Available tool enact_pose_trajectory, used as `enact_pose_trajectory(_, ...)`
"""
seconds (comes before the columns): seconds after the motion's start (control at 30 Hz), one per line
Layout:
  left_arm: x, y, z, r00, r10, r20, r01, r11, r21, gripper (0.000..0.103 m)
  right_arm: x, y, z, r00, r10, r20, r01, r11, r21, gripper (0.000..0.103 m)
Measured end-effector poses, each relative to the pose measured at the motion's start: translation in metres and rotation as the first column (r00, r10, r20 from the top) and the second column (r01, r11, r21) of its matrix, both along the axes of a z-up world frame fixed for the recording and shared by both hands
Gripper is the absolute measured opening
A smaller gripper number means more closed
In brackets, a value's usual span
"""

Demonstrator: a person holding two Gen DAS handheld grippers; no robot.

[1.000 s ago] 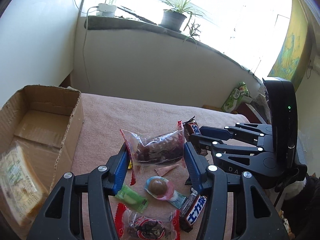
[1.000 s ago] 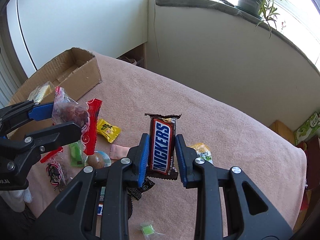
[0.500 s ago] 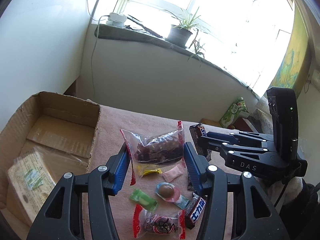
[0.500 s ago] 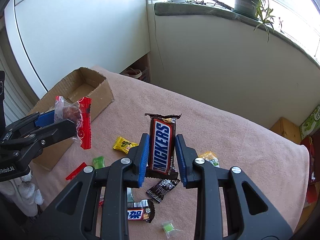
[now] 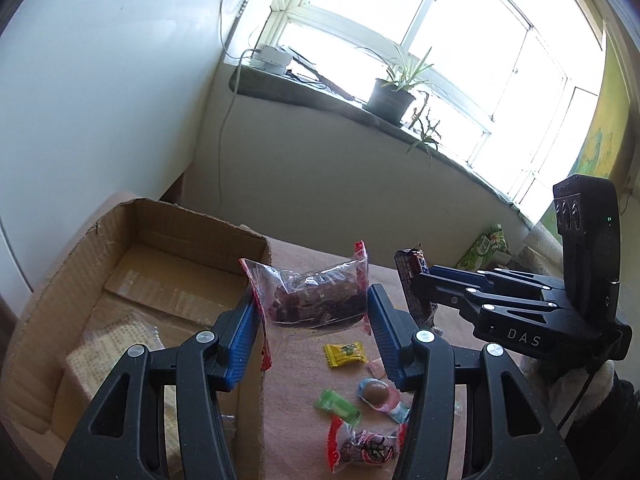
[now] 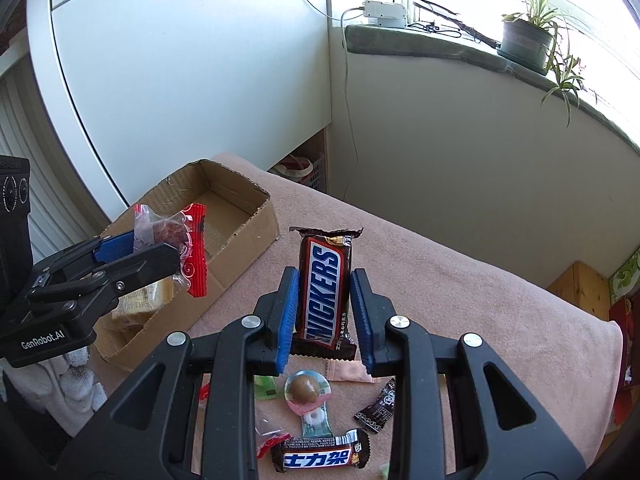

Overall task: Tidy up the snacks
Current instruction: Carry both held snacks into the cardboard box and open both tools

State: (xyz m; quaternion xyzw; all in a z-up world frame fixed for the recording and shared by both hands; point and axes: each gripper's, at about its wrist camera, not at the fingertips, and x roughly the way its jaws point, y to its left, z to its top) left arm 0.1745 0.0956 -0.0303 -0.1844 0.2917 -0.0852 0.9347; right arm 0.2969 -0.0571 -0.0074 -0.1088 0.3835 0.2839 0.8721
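My left gripper [image 5: 312, 320] is shut on a clear bag of dark dried fruit [image 5: 316, 296] with red edges, held in the air by the right wall of the open cardboard box [image 5: 168, 264]. It also shows in the right wrist view [image 6: 168, 236], over the box [image 6: 240, 216]. My right gripper [image 6: 325, 304] is shut on a Snickers bar [image 6: 324, 292], held upright above the pink cloth; the bar shows in the left wrist view [image 5: 414, 280]. A wrapped cracker pack [image 5: 116, 344] lies in the box.
Loose snacks lie on the pink cloth [image 6: 460, 280]: a yellow candy [image 5: 346, 354], a green candy [image 5: 338, 404], a round chocolate [image 6: 306, 388], a red-ended sweet [image 5: 366, 448], a second Snickers bar [image 6: 320, 456], a small black packet [image 6: 378, 404]. A windowsill with a plant [image 5: 390, 96] is behind.
Both grippers have risen and moved left toward the box, each keeping its snack. The bag now hangs at the box's right wall.
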Motion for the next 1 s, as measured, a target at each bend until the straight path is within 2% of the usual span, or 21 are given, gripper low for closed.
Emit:
enact_pose_trajectory(0.7, -0.002, 0.076, -0.009, 0.988, 0.152, -0.023, -0.152, 0.987, -0.043, 0.053, 0.022, 0.104, -0.008, 0.994, 0.098, -0.040, -0.097, 0.994, 0.045, 0.028)
enact_pose_trajectory(1.0, -0.002, 0.089, -0.013, 0.982, 0.182, -0.042, -0.184, 0.981, -0.054, 0.053, 0.033, 0.125, -0.022, 0.992, 0.107, -0.070, -0.105, 0.994, 0.034, 0.028)
